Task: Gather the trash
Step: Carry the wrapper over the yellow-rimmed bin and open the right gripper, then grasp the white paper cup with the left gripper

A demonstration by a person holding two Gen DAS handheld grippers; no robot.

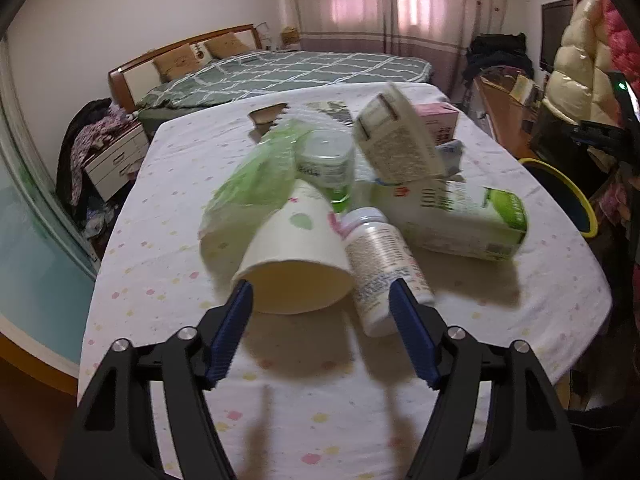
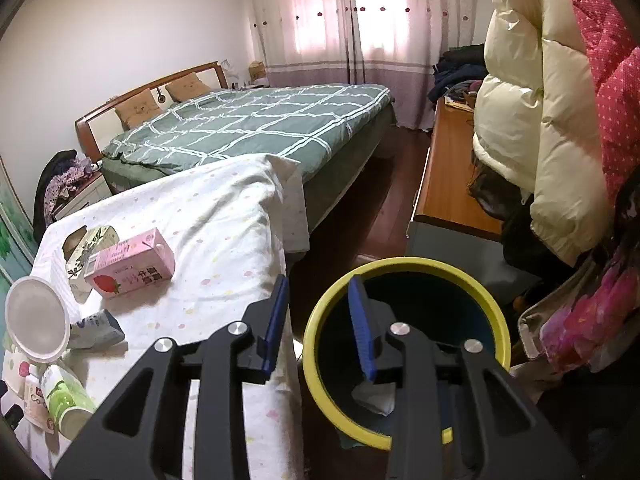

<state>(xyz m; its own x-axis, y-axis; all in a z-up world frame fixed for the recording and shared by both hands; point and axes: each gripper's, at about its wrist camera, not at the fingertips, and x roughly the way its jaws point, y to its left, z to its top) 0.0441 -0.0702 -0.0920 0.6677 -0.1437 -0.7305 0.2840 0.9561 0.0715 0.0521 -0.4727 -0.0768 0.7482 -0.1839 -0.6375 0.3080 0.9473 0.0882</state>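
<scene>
1. Left wrist view: trash pile on table w/ dotted white cloth (image 1: 168, 216). It holds a paper cup (image 1: 294, 252) on its side w/ mouth toward cam, a white pill bottle (image 1: 382, 270) just beside it, a green plastic bag (image 1: 256, 180), a clear jar (image 1: 328, 164), a green/white carton (image 1: 472, 220) and a tilted beige carton (image 1: 396, 140).
2. Only the right wrist view shows inside the yellow-rimmed bin (image 2: 320, 344) on the floor beside the table: white crumpled paper (image 2: 374, 396) at the bottom. Pink strawberry milk carton (image 2: 132, 268) lies flat on the cloth, clearer here.
3. Left gripper (image 1: 320, 296) sits low over the cloth, pointing at the cup; jaws wide, holding nothing, tips either side of the cup rim & bottle.
4. Right gripper (image 2: 318, 300) hangs at the bin's near rim, jaws parted, nothing between.
</scene>
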